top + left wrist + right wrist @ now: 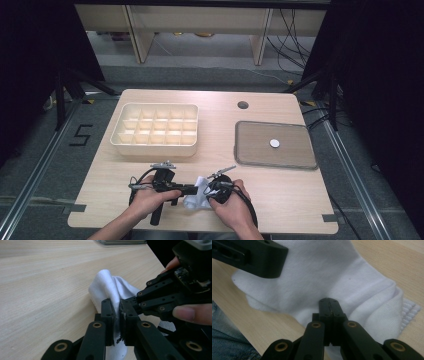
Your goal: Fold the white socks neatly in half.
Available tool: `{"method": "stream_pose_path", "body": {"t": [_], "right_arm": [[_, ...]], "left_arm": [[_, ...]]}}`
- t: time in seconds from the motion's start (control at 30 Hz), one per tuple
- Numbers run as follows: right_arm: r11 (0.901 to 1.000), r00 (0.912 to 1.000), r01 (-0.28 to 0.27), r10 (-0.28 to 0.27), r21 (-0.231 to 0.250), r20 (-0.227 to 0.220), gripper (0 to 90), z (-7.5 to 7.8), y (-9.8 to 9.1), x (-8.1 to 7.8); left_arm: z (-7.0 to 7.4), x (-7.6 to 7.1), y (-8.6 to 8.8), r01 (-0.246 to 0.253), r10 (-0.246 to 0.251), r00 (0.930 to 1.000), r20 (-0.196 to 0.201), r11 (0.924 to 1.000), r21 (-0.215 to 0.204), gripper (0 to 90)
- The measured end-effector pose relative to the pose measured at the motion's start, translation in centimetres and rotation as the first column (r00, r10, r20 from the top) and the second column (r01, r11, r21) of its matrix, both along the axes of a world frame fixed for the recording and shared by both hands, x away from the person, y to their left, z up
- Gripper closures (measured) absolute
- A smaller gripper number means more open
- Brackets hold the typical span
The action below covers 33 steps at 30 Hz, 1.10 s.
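Note:
A white sock (195, 200) lies crumpled near the table's front edge, between the person's two hands. My left gripper (198, 190) reaches rightward onto it. In the left gripper view its jaws (117, 307) are shut on a raised fold of the sock (107, 282), with white fabric showing between the pads. My right gripper (210, 190) comes in from the right, close against the left one. In the right gripper view its jaws (329, 301) are shut flat together, tips against the sock (324, 272), with no cloth visible between them. The right gripper (152, 293) crosses just behind the left jaws.
A cream box (155, 146) divided into several compartments stands at the back left. A grey tray (250, 152) holding a small white disc (274, 143) sits at the back right. A round cable hole (243, 105) lies near the far edge. The front table edge is close below the hands.

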State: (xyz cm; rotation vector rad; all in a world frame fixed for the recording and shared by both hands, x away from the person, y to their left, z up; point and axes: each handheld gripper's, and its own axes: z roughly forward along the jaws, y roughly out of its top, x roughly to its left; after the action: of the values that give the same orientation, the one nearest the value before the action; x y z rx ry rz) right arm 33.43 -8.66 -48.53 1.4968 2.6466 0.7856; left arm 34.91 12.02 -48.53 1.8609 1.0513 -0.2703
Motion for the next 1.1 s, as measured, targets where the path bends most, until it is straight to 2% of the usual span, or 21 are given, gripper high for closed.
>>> {"method": "stream_pose_path", "body": {"t": [0.07, 0.23, 0.3, 0.47, 0.57, 0.67, 0.9, 1.0, 1.1], "right_arm": [[1.0, 1.0, 0.005, -0.005, -0.003, -0.005, 90.0, 0.0, 0.1, 0.0], [0.9999, 0.9996, -0.014, 0.015, -0.005, 0.024, 90.0, -0.1, 0.1, 0.1], [1.0, 1.0, -0.003, 0.003, -0.002, 0.007, 90.0, 0.0, 0.3, 0.0], [0.9999, 0.9997, -0.011, 0.011, 0.001, 0.022, 90.0, -0.1, 0.3, 0.1], [1.0, 1.0, -0.001, 0.001, 0.003, 0.006, 90.0, -0.1, 0.5, 0.0], [0.9999, 0.9997, -0.016, 0.015, 0.004, 0.021, 90.0, -0.1, 0.5, 0.1], [0.9999, 0.9997, -0.014, 0.014, -0.002, 0.018, 90.0, 0.0, 0.6, 0.1], [1.0, 0.9999, -0.003, 0.003, 0.009, 0.011, 88.3, 0.3, 0.5, -0.1], [0.9991, 0.999, 0.001, -0.003, 0.041, 0.045, 88.2, 1.3, 0.0, -0.3]], "left_arm": [[0.2, 0.0, -0.1, -0.002, 0.002, 1.0, 0.006, 1.0, 0.002, 82.7], [0.5, -0.1, -0.3, -0.008, 0.008, 0.9998, 0.018, 0.9999, 0.015, 82.9], [0.5, -0.1, -0.3, -0.01, 0.009, 0.9998, 0.019, 0.9998, 0.015, 83.0], [0.6, -0.1, -0.3, -0.005, 0.005, 0.9998, 0.021, 1.0, 0.007, 83.1], [0.6, 0.0, -0.3, 0.007, -0.007, 0.9998, 0.021, 1.0, 0.004, 83.2], [0.7, 0.0, -0.3, 0.006, -0.006, 0.9997, 0.023, 1.0, 0.005, 83.3], [0.8, 0.0, -0.4, 0.011, -0.011, 0.9996, 0.024, 0.9999, 0.009, 83.3], [0.8, 0.1, -0.2, 0.009, -0.009, 0.9996, 0.025, 0.9999, 0.011, 83.3], [0.8, 0.2, -0.1, 0.006, -0.006, 0.9996, 0.026, 0.9998, 0.02, 83.2]]}}
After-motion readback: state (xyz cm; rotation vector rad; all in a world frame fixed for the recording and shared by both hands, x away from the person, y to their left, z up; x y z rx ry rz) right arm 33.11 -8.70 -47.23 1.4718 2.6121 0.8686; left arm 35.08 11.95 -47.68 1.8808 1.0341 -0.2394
